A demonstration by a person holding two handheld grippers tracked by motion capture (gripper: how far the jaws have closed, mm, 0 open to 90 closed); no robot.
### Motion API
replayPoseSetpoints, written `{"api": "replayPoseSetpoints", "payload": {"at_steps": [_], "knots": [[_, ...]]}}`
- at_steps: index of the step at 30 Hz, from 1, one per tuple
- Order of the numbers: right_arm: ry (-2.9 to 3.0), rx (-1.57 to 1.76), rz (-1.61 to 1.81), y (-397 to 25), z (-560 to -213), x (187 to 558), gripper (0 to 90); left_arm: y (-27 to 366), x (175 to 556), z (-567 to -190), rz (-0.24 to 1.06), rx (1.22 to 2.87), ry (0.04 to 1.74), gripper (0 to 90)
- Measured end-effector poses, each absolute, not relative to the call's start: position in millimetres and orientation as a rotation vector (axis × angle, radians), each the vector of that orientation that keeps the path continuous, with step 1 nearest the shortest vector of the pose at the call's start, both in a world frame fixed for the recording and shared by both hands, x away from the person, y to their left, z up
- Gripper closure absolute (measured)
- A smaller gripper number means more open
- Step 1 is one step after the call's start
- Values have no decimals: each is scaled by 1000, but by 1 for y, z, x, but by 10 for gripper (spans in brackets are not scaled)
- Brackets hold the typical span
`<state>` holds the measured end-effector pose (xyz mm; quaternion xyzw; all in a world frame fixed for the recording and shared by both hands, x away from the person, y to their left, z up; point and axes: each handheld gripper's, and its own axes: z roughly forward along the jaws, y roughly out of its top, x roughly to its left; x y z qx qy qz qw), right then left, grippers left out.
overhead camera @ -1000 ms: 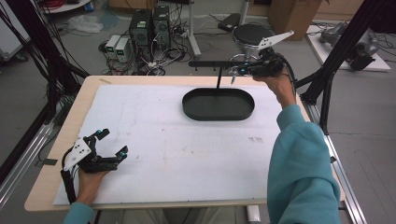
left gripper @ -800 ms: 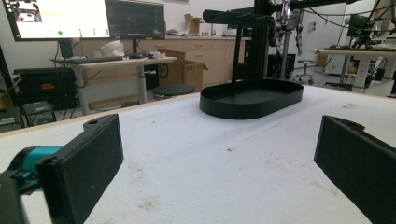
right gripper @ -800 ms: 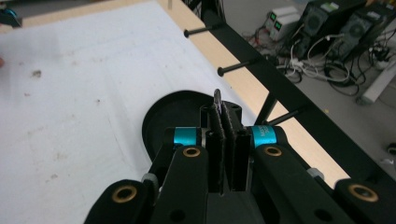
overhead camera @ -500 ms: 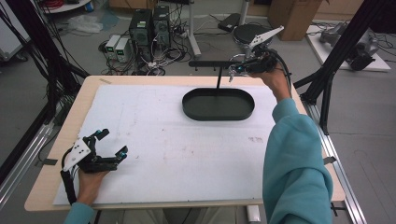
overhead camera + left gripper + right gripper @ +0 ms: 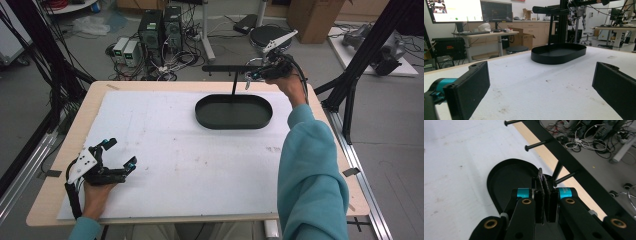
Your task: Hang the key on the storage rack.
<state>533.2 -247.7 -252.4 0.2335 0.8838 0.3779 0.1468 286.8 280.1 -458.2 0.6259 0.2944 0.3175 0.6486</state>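
Here, one white table (image 5: 165, 150) bears one black oval tray (image 5: 233, 112), its stand's bar (image 5: 564, 155) showing three pegs. The right gripper (image 5: 545, 182), jaws pinched together, hovers above it. The left gripper (image 5: 117, 155) rests wide open. No readable writing.

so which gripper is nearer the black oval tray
Right. The right gripper is up by the black stand's crossbar, just above the black oval tray. The left gripper rests at the near left corner of the table, far off.

light: even, bright indoor | shadows: soft | glare: monitor (image 5: 454, 10) overexposed | blur: near fingers (image 5: 469, 90) soft
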Motion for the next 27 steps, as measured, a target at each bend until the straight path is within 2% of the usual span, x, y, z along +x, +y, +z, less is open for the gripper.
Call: {"api": "replayPoseSetpoints", "payload": {"at_steps": [27], "knots": [[2522,737,1041,-248,-261,543,888,280,287,-458,723,1422,671,17]]}}
